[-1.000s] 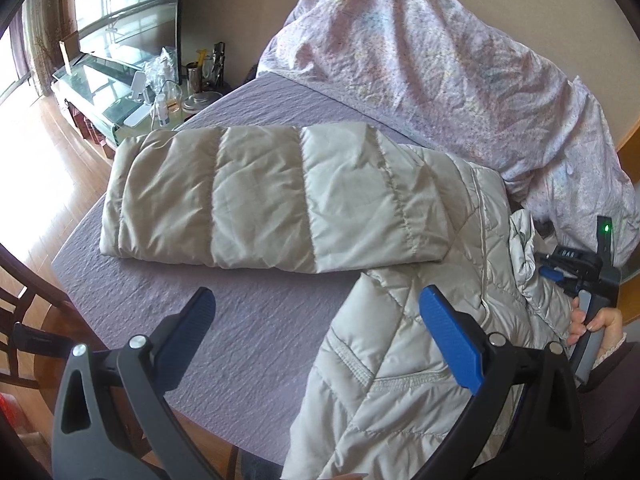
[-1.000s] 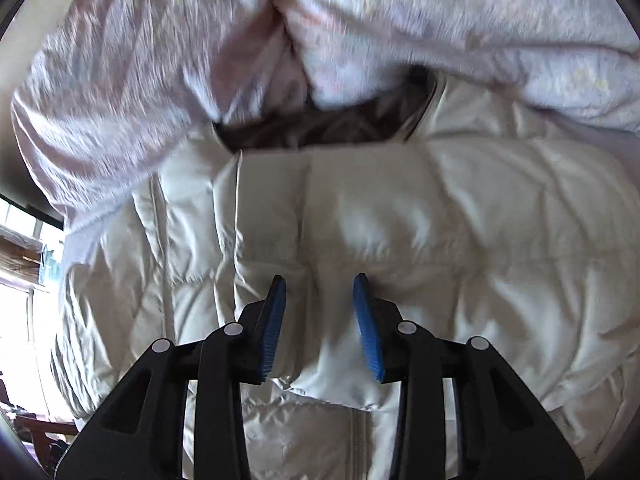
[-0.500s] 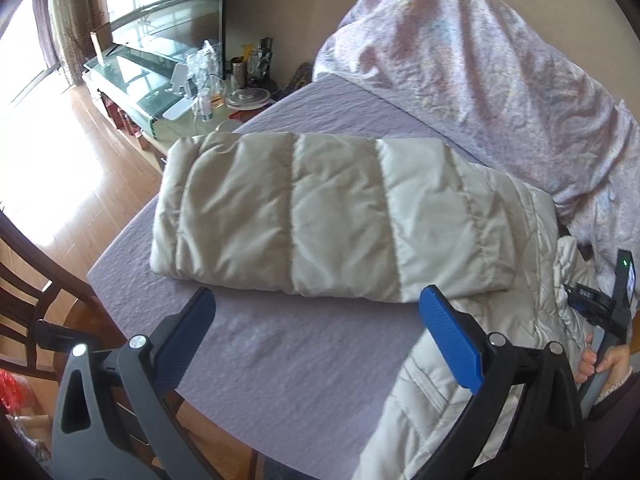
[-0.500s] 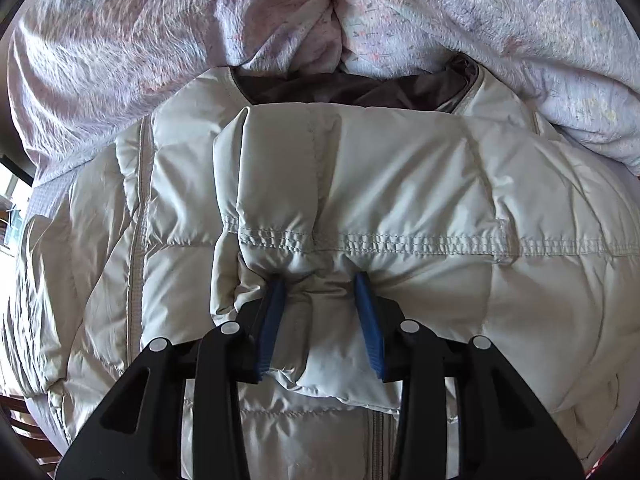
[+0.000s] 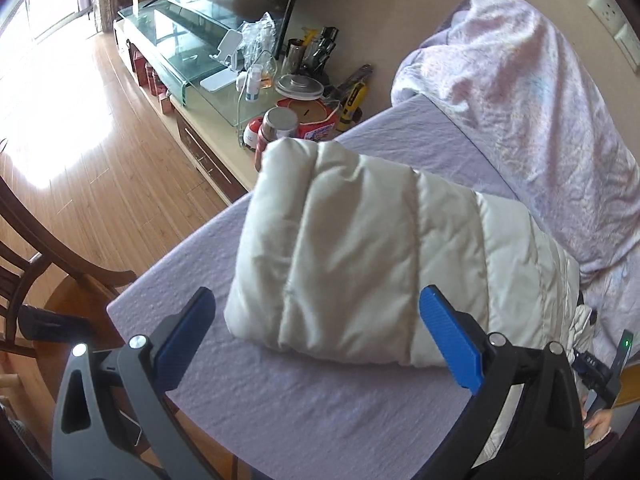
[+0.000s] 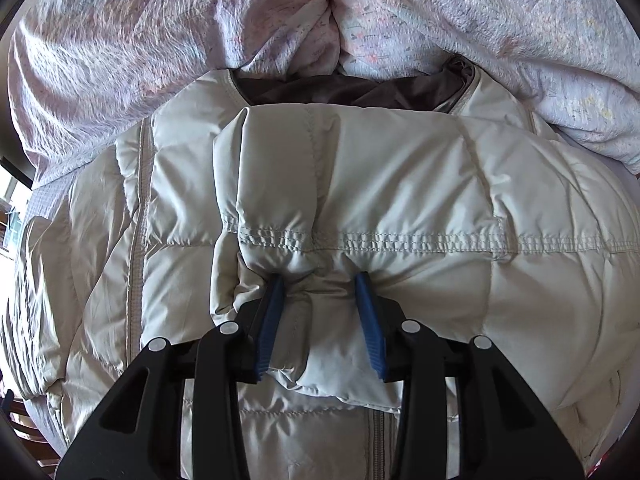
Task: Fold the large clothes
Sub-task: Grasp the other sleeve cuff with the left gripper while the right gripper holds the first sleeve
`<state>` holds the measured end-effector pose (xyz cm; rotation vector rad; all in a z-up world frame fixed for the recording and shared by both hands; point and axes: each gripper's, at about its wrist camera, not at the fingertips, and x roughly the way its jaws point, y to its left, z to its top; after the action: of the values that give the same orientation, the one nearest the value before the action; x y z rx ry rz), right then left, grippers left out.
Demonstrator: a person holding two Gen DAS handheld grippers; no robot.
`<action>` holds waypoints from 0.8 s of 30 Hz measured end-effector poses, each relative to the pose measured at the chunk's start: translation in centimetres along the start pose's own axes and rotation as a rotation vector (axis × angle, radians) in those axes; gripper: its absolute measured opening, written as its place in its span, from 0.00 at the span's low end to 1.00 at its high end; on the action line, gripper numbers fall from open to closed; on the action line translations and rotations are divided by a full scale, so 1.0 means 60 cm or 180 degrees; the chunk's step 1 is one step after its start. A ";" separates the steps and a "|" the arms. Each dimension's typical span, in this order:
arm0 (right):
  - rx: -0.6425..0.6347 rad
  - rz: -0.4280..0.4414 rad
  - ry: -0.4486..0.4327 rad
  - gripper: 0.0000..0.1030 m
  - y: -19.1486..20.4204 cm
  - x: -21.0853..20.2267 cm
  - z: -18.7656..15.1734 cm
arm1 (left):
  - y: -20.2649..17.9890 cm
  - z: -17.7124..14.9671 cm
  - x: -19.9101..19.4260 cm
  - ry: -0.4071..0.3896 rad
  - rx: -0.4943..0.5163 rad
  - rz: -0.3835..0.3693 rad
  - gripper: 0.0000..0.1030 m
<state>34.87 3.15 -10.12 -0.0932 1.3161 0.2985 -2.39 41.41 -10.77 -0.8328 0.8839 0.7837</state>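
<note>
1. Nearest in the right wrist view, the right tool (image 6: 320, 292) points steeply down and its blue pads (image 6: 272, 320) pinch a bunched fold of the pale quilted jacket (image 6: 400, 184); the padding bulges up between and around both pads, so the tool is clamped on the jacket.
2. Just past the pads, a double row of stitching runs across the gripped folded-over part, which lies on top of the rest of the garment.
3. Farther on, the dark lining (image 6: 352, 92) shows at the jacket's far edge, which butts against a rumpled floral duvet (image 6: 160, 40).
4. Nearest in the left wrist view, the left tool (image 5: 316, 328) has its pads wide apart, with nothing between them but open air above the bed.
5. Beyond its tips, a puffy quilted section of the jacket (image 5: 360, 256) rests on the lilac bed sheet (image 5: 304, 408), close to the bed's corner.
6. At the lower right edge, part of a hand (image 5: 598, 424) holds the other device.
7. Off the bed lie a wooden floor (image 5: 100, 152) and part of a dark wooden chair (image 5: 52, 248).
8. Farthest, a low cabinet (image 5: 208, 136) carries a glass stand, jars and bottles.
</note>
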 end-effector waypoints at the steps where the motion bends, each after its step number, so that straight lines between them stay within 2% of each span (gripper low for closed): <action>1: -0.0003 0.0000 -0.0004 0.39 0.000 -0.001 0.000 | 0.006 0.005 0.004 0.0001 -0.0026 0.0002 0.98; 5: -0.0002 0.0004 -0.0017 0.39 -0.002 -0.002 -0.002 | 0.023 0.017 0.019 0.0040 -0.0107 0.0005 0.96; 8: 0.0003 0.0007 -0.0030 0.39 -0.003 -0.002 -0.002 | 0.031 0.017 0.032 0.0127 -0.0154 -0.0043 0.76; 10: 0.0015 0.0006 -0.0039 0.39 -0.003 -0.002 -0.002 | 0.035 0.012 0.044 0.0221 -0.0190 -0.0074 0.70; 15: 0.0021 0.0006 -0.0059 0.39 -0.002 -0.002 -0.004 | 0.032 0.006 0.045 0.0165 -0.0210 -0.0038 0.69; 24: 0.0017 0.0020 -0.0094 0.39 -0.002 -0.003 -0.006 | 0.027 0.001 0.046 0.0132 -0.0248 0.0079 0.45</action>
<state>34.50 2.89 -10.05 -0.0799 1.2881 0.3007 -2.60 42.85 -13.61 -0.9109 0.9066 0.8292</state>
